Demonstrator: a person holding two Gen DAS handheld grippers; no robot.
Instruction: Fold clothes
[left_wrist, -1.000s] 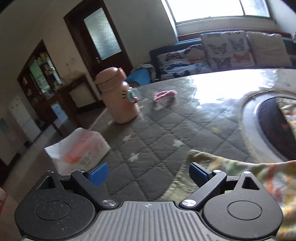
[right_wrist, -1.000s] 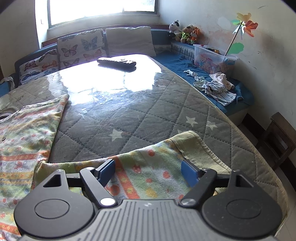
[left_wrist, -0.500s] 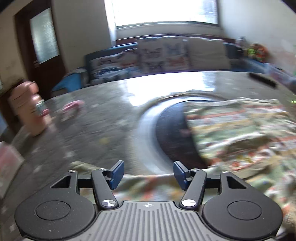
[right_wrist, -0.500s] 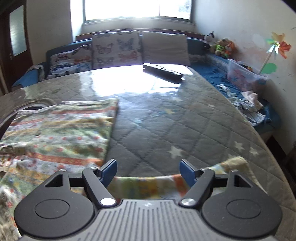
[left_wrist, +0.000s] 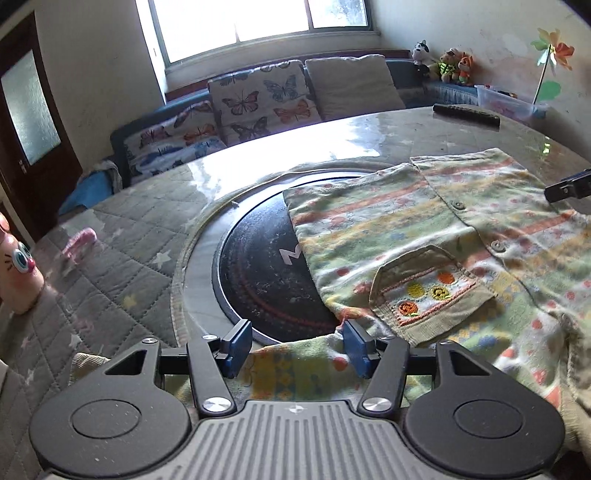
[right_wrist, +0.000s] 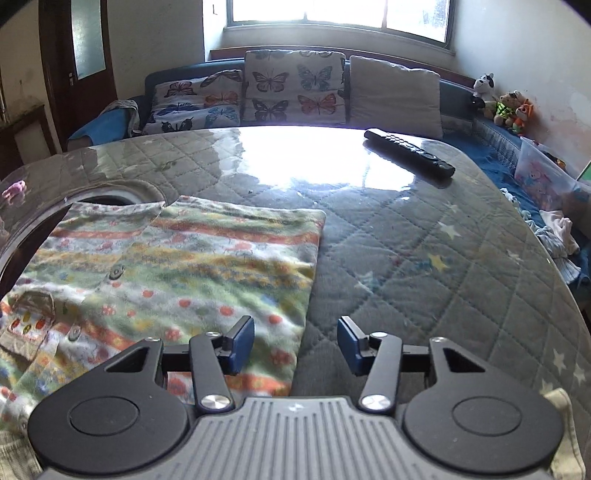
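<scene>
Left wrist view: your left gripper (left_wrist: 293, 349) has its blue-padded fingers (left_wrist: 236, 347) spread, with a fold of the striped, flower-printed children's cardigan (left_wrist: 424, 236) lying between them, not pinched. It sits low and level over the near edge. Beyond the tips, the cardigan's left edge drapes over the round black inset plate (left_wrist: 258, 266) in the middle of the grey quilted star-print table cover (left_wrist: 122, 266). A pocket with embroidered flowers (left_wrist: 428, 291) lies just right of the right finger. Bare quilt stretches left toward the pink cat-face bottle (left_wrist: 16, 269) at the frame edge and the small pink object (left_wrist: 79, 238). A black tip of your other gripper (left_wrist: 569, 186) pokes in at far right, above the cardigan.

Right wrist view: your right gripper (right_wrist: 295, 345) is spread too, holding nothing; the left finger hovers over the cardigan's (right_wrist: 177, 273) right side, the right finger over bare quilt. The cardigan's straight right edge runs away from between the fingers. Wide bare quilt lies to the right and ahead, up to the black remote control (right_wrist: 408, 152) near the far rim.

Versus half a second ago: left view swung right, with the cardigan now sharp and the bottle pushed to the edge. Right gripper moved forward over the cardigan; the sleeve fold that sat between its fingers is gone.
</scene>
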